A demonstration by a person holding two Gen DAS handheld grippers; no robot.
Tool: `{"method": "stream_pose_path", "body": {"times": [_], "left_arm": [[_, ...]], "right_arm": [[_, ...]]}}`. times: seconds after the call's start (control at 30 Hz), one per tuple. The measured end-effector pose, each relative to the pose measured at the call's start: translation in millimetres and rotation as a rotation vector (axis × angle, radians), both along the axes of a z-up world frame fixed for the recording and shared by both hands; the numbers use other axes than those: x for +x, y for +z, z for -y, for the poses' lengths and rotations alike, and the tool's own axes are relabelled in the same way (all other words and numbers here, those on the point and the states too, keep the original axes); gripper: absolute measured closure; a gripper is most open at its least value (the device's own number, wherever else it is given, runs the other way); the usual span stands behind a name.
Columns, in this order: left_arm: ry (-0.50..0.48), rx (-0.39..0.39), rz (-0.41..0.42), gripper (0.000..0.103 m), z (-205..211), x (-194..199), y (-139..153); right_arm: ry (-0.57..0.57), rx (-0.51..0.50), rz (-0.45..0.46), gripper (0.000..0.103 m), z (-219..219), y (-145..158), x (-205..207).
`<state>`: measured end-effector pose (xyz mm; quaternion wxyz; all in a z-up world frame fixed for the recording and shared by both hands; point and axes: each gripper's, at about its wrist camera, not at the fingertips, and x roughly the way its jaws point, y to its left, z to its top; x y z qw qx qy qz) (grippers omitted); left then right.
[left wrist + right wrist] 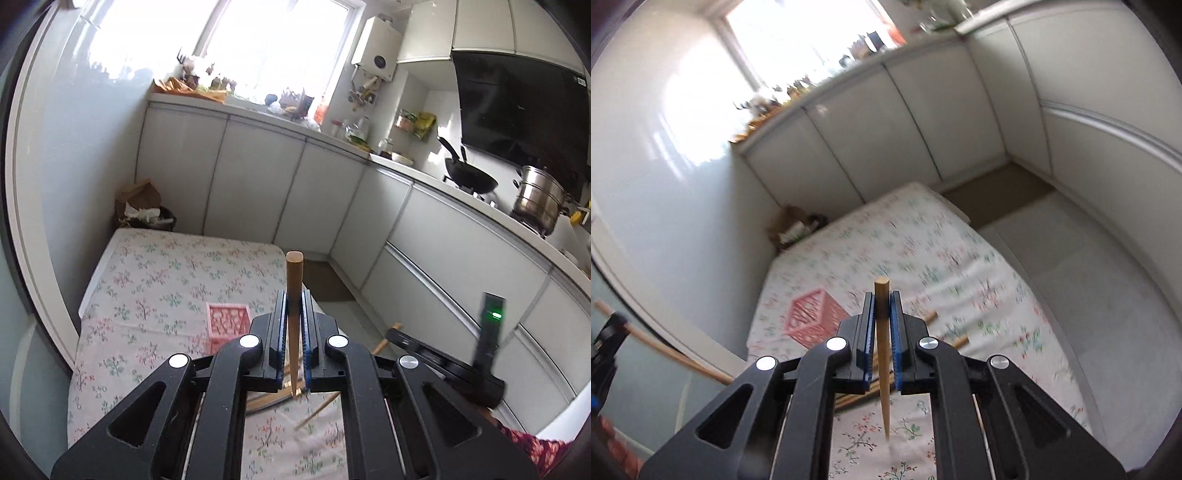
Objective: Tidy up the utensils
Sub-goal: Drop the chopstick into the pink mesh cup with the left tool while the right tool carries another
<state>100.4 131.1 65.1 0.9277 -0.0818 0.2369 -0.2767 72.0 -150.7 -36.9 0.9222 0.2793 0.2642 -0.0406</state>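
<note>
Left gripper (294,295), black plastic w/ blue ribbed pads: jaws drawn together, clamped on one round, tapered, light-brown wooden chopstick (294,314). Stick runs lengthwise between the pads, blunt thick end projecting past the fingertips, thin end toward the camera. Right gripper (881,297), same build: jaws likewise clamped on a second wooden chopstick (882,343), same orientation, thick end just past the tips, pointed end hanging below the pads. Both held sticks are lifted clear of the table covered in white cloth with a pink-and-green floral print (159,273). Remaining loose wooden chopsticks (317,411) lie on the cloth under and just behind the jaws, partly hidden by the gripper frames; count cannot be told. Pink plastic lattice-sided square basket (227,325) stands on the cloth, near the left gripper's tips and left of them; in the right wrist view it appears tilted by lens and blurred. Bkgd: glossy white cabinet doors (258,173), smooth, flat-fronted; black wok (469,177) and steel stockpot (539,199) on the counter at right.
</note>
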Motion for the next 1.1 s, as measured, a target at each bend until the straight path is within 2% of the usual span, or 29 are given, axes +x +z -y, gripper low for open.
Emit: {"method": "stream_pose_path", "body": {"times": [0.27,0.43,0.53,0.77,0.83,0.9,0.97,1.03,1.1], "left_arm": [[0.096,0.008,0.053,0.097,10,36,20],[0.176,0.035,0.088,0.097,12,65,20],[0.217,0.079,0.097,0.097,16,85,11],[0.226,0.145,0.016,0.093,25,121,-42],[0.235,0.112,0.019,0.07,16,114,-48],[0.26,0.039,0.047,0.059,-2,101,-43],[0.292,-0.061,0.096,0.057,-28,78,-29],[0.337,-0.1,0.151,0.057,-47,58,-16],[0.377,-0.089,0.187,0.057,-60,45,-10]], "right_arm": [[-0.003,-0.006,0.175,0.095,11,59,2],[0.005,-0.031,0.244,0.095,11,87,14],[0.016,-0.047,0.274,0.095,7,96,26],[0.038,-0.055,0.307,0.095,-11,101,58],[0.049,-0.074,0.319,0.095,-21,101,67],[0.054,-0.1,0.331,0.095,-30,100,76],[0.061,-0.117,0.334,0.095,-39,99,84],[0.066,-0.135,0.337,0.095,-49,95,91],[0.069,-0.148,0.332,0.095,-56,90,100]]}}
